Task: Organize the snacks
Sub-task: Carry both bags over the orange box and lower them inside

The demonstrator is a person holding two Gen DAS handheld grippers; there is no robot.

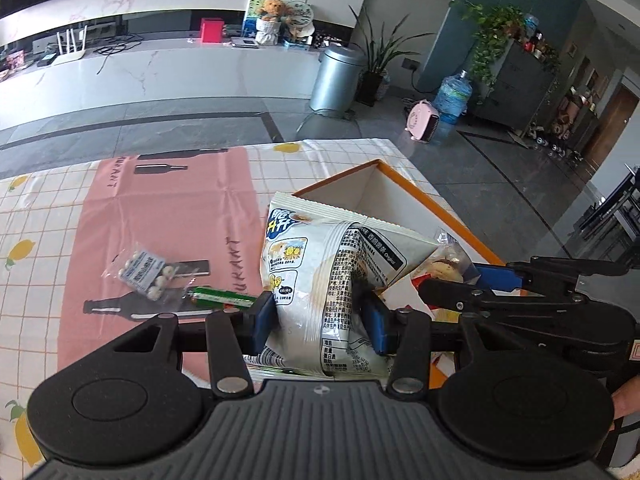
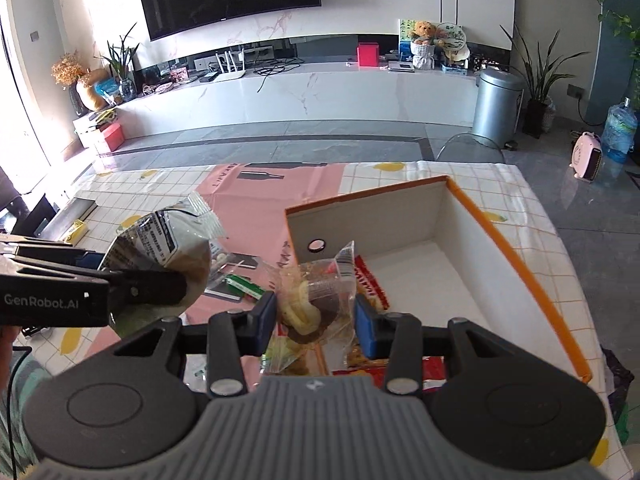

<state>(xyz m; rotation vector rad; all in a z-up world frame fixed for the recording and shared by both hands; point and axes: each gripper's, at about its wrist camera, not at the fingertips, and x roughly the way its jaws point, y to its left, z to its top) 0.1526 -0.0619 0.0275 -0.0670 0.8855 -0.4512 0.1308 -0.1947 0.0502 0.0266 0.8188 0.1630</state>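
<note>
My left gripper point(image 1: 320, 320) is shut on a white chip bag point(image 1: 308, 276), held up above the table; the same chip bag point(image 2: 172, 256) shows at the left of the right wrist view. My right gripper point(image 2: 316, 320) is shut on a clear packet of pastries point(image 2: 316, 300), lifted near the left wall of the orange-rimmed box point(image 2: 516, 236). The box point(image 1: 404, 188) is white inside, with red snack packs point(image 2: 372, 284) on its floor. On the pink mat lie a clear pack of round candies point(image 1: 146, 272) and a green stick pack point(image 1: 224, 299).
The table carries a checked lemon-print cloth point(image 1: 52, 208) with a pink mat point(image 1: 168, 208) on it. Beyond the far edge are grey floor, a metal bin point(image 1: 336, 76), a water jug point(image 1: 452, 96) and a pink heater point(image 1: 422, 120). A hand point(image 1: 626, 400) shows at the right edge.
</note>
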